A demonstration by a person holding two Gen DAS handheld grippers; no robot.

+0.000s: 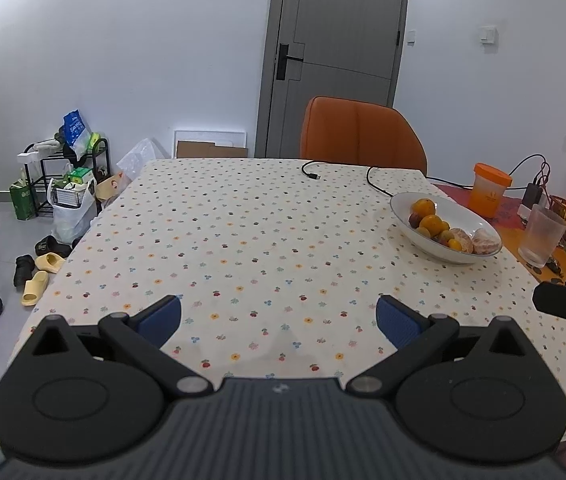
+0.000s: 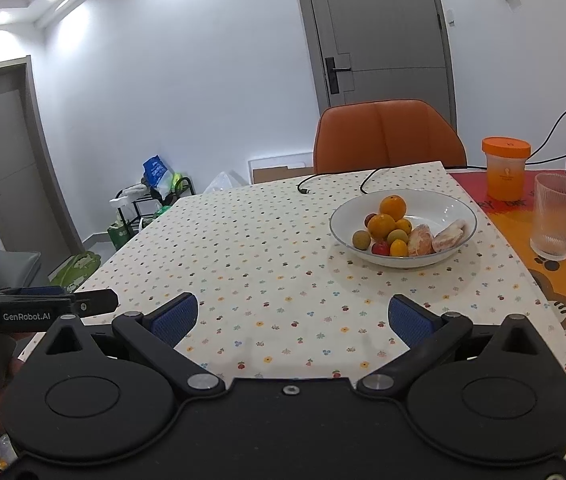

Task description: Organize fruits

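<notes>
My tongs' pads [image 2: 175, 318]: blue. Tablecloth [image 2: 263, 256]: cream, small coloured flower dots. Bowl [image 2: 459, 204]: white. Fruits [image 2: 393, 206]: orange, some red, some yellow-green. Chair [image 2: 387, 136]: orange.

A bowl [image 2: 403, 258] of fruits [image 2: 393, 226] sits on the table [image 2: 243, 248], a glass [image 2: 557, 216] to its right, a chair [image 2: 389, 136] behind.

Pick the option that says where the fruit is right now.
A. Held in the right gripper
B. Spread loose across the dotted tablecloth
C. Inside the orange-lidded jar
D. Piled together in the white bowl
D: the oranges, peeled citrus and small fruits all sit in the white bowl, and both the left gripper and right gripper are open and hold nothing.
</notes>
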